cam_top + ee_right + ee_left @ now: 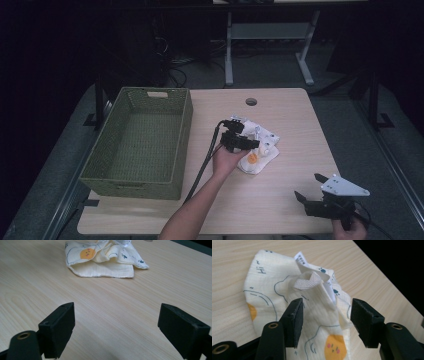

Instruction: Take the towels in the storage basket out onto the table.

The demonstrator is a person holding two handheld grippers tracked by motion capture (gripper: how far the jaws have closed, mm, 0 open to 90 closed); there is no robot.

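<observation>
Cream muslin cloth with orange bear prints [287,307] lies bunched on the worktop [280,195]; the left gripper [325,322] straddles it, jaws apart, probably to pinch it. The right gripper [115,330] waits open, well apart.

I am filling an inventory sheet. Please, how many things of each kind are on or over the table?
Woven green basket: 1
Printed cloth: 1
Hand-held gripper: 2 (left hand-held gripper, right hand-held gripper)
Total: 4
</observation>
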